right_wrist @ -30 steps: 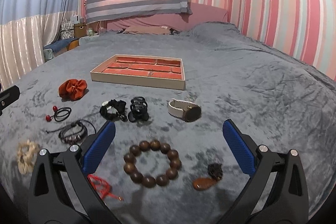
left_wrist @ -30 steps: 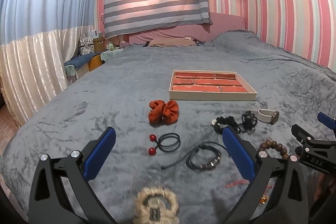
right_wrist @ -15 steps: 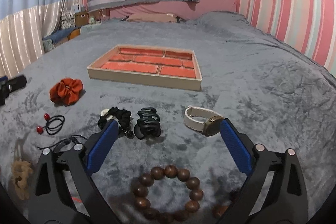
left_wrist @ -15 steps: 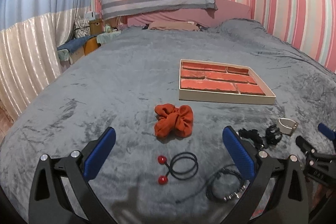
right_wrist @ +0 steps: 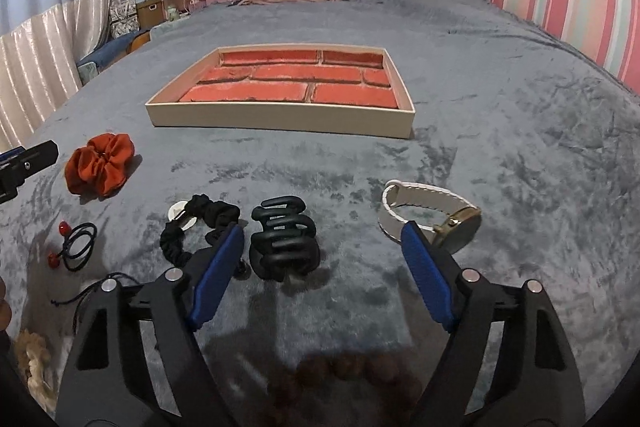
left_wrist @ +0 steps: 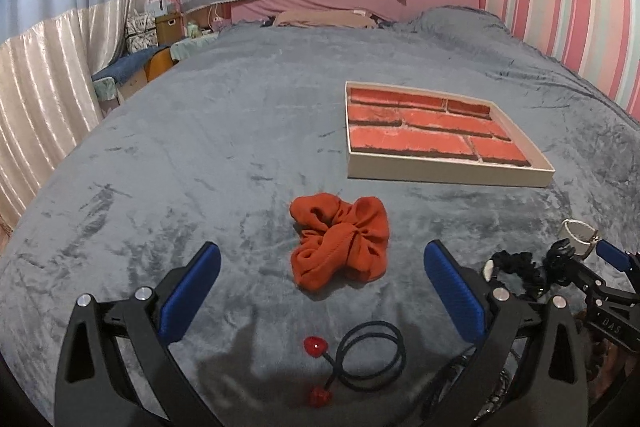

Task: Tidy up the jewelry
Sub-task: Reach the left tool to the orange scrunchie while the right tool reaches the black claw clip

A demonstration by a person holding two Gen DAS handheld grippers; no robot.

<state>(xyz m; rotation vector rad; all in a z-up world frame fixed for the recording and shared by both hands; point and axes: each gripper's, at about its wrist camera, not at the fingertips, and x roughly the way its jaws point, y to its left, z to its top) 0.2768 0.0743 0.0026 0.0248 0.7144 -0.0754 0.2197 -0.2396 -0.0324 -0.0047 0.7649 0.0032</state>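
Right claw [right_wrist: 322, 251] hangs over the grey bed [right_wrist: 500, 131] with its blue pads fairly wide but closing, nothing pressed between them; the black hair clip [right_wrist: 285, 239] lies on the blanket in the gap, nearer the left pad, untouched. Just beyond the right pad rests the white-strapped watch [right_wrist: 428, 213], and beside the left pad a black scrunchie [right_wrist: 200, 227]. Farther ahead stands the brick-patterned tray [right_wrist: 280, 117], well apart from both claws. Left claw [left_wrist: 322, 287] stands wide and holds nothing; the orange scrunchie [left_wrist: 340, 243] lies just ahead, between its pads' lines, not touched. Below it, close to the claw's base, lies a black hair tie with red beads [left_wrist: 360, 355]. Blurred brown beads [right_wrist: 348, 375] show beneath the right claw.
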